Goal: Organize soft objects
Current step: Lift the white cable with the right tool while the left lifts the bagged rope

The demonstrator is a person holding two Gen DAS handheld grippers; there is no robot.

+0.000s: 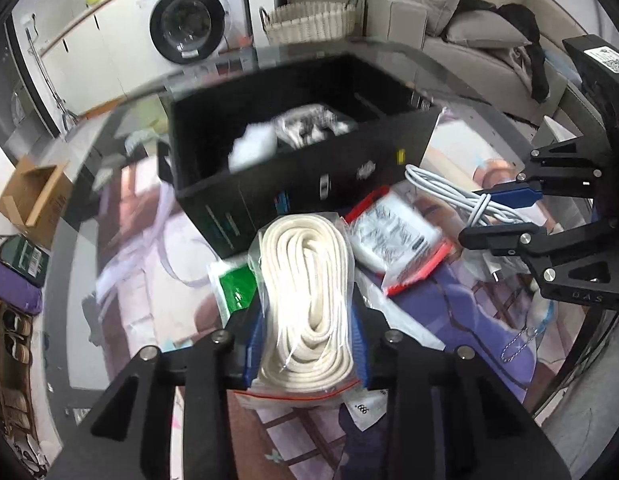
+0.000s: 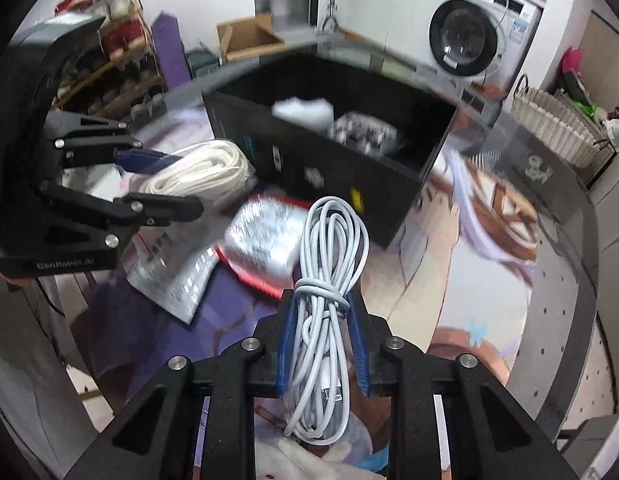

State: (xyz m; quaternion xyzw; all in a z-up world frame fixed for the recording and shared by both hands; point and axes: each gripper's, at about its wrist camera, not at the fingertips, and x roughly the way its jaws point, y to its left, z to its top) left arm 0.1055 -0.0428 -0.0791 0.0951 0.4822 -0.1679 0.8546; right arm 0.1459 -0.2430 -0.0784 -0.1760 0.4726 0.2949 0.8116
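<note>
The left gripper (image 1: 307, 344) was clenched on a clear zip bag of cream rope (image 1: 307, 300), its 2 blue pads pressing the bag's sides near the red-striped seal. The bag stood out ahead of the jaws, its far end reaching toward the black box (image 1: 301, 176). Under and left of the bag's tip lay a green packet (image 1: 233, 288); just right of it lay a red-edged pouch (image 1: 397, 236) with printed text.

The right gripper (image 2: 323, 344) was grasping a coiled grey cable (image 2: 329, 280), the pads squeezing the bundle just below its wrapped knot. The loops fanned out ahead of the fingertips, and the coil's other end hung back under the jaws. No earlier picture was given, so any jaw motion could not be told.

The box sat beyond both grippers on the printed table mat (image 2: 469, 260), open on top, with a white soft bundle (image 2: 303, 110) and a patterned packet (image 2: 363, 132) inside it. From the right wrist view, the red-edged pouch lay just left of the cable, and a silver packet (image 2: 177, 276) lay nearer and further left. The left gripper and its rope bag showed at far left there. A washing machine (image 1: 189, 26) and a wicker basket (image 1: 309, 22) stood well beyond the box.
</note>
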